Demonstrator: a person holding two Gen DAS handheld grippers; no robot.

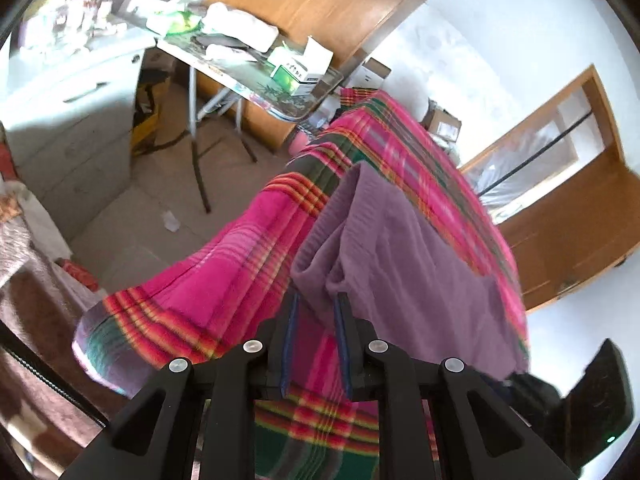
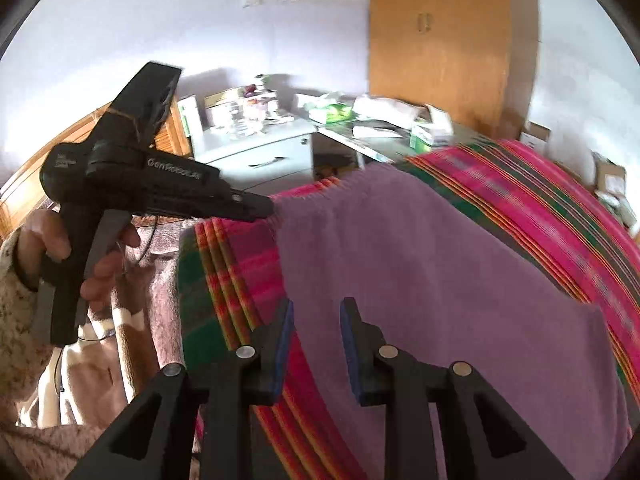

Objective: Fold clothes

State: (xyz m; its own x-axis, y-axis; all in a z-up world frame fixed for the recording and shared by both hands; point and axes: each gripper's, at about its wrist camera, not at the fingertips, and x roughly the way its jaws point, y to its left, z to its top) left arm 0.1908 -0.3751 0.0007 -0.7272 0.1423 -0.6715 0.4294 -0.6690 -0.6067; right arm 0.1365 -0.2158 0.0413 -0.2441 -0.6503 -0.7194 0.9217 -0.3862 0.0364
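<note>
A purple knit garment [image 1: 400, 260] [image 2: 420, 264] lies spread over a pink and green plaid blanket [image 1: 240, 272] [image 2: 560, 208] on the bed. My left gripper [image 1: 318, 300] is shut on a bunched edge of the garment, lifting that corner slightly. In the right wrist view the left gripper [image 2: 269, 209] pinches the garment's far left corner, with a hand [image 2: 108, 264] on its handle. My right gripper [image 2: 316, 306] stands open over the garment's near edge, its blue pads apart and not pressing the cloth. The right tool's black housing [image 1: 600, 396] shows at the lower right of the left wrist view.
A folding table [image 1: 256, 80] [image 2: 384, 152] loaded with boxes stands beyond the bed, beside a white drawer cabinet [image 1: 72, 112] [image 2: 264, 152] and a wooden wardrobe [image 1: 320, 4] [image 2: 436, 48]. A brown and white blanket [image 2: 100, 360] lies left of the plaid one. Bare floor [image 1: 160, 208] shows beside the bed.
</note>
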